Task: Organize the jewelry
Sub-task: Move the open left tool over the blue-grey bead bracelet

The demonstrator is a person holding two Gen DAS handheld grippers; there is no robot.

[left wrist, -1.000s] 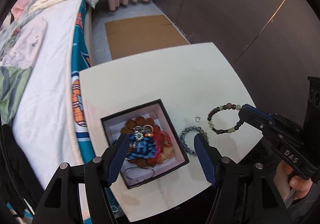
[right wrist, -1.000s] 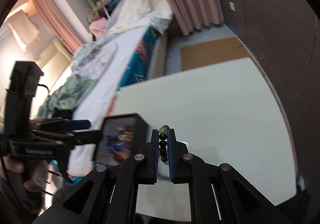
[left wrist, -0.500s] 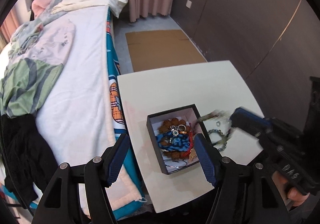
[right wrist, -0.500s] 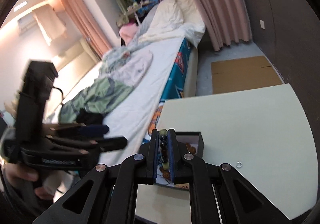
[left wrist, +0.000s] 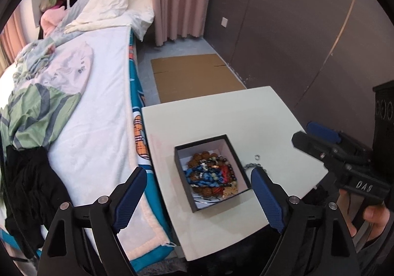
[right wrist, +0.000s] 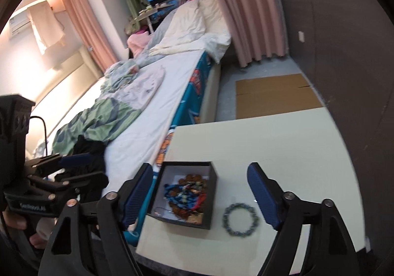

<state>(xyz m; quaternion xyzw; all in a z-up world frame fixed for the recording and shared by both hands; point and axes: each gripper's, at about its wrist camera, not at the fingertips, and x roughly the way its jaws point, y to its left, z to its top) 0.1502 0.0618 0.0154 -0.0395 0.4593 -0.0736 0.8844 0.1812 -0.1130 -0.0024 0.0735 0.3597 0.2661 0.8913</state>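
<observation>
A black box (left wrist: 183,177) (right wrist: 213,192) heaped with jewelry stands on the white table (left wrist: 221,118) (right wrist: 270,143) near its bed-side edge. A dark-beaded bracelet (left wrist: 228,168) lies on top of the heap. A grey bead bracelet (right wrist: 241,220) (left wrist: 253,165) lies flat just right of the box, and a small ring (left wrist: 257,157) lies beyond it. My left gripper (left wrist: 199,198) (right wrist: 81,169) hovers above the box, its jaws opening with nothing held. My right gripper (right wrist: 200,196) (left wrist: 312,133) is also above the table, jaws opening and empty.
A bed (left wrist: 93,108) with crumpled clothes and pillows runs along the table's left side. Flat cardboard (left wrist: 197,76) lies on the floor beyond the table. A dark wall (left wrist: 307,42) stands close on the right. A person's hand (left wrist: 374,214) holds the right gripper's handle.
My right gripper went from shut on the dark bead bracelet to wide open, and the bracelet now lies in the box. Both grippers pulled up and back. The left jaws widened.
</observation>
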